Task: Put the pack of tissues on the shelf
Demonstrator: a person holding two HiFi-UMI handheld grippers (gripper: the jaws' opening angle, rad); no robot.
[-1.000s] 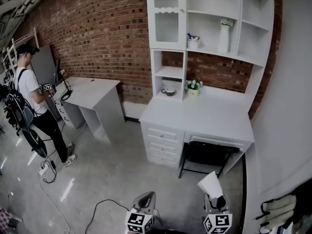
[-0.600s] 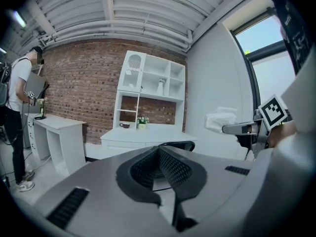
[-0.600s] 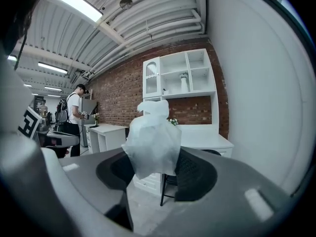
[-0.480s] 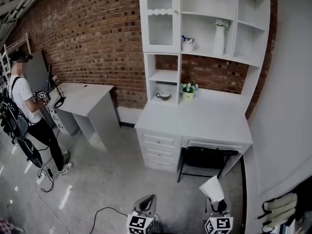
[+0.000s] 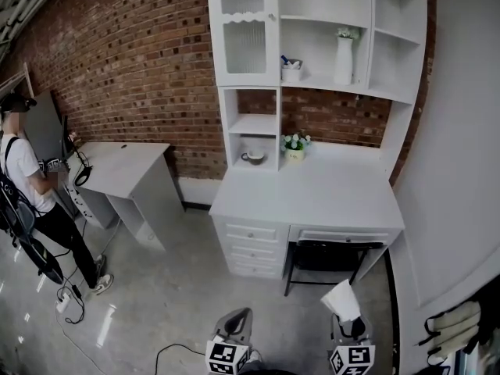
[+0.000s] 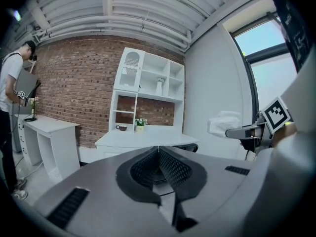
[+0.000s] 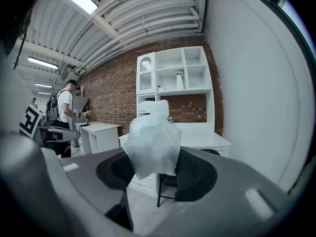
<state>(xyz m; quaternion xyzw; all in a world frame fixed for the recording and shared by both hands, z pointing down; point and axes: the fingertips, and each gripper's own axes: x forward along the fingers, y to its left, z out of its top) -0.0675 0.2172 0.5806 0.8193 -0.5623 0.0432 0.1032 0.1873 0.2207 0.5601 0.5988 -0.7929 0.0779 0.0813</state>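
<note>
The pack of tissues (image 7: 150,139) stands upright, pinched in my right claw (image 5: 348,328), jaws partly closed on it. The shelf (image 5: 320,84) lies ahead and higher, beyond the bench (image 5: 312,194), well apart. My left claw (image 6: 159,151) is closed, empty.

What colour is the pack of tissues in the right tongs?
White. The pack of tissues shows best in the right gripper view.

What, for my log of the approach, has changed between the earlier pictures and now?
The head view has swung: the desk with shelves now sits further left in frame, and the bystander is nearer the left edge. Nothing was taken or released. The right tongs stay closed on the pack of tissues; the left tongs stay shut, empty.
</note>
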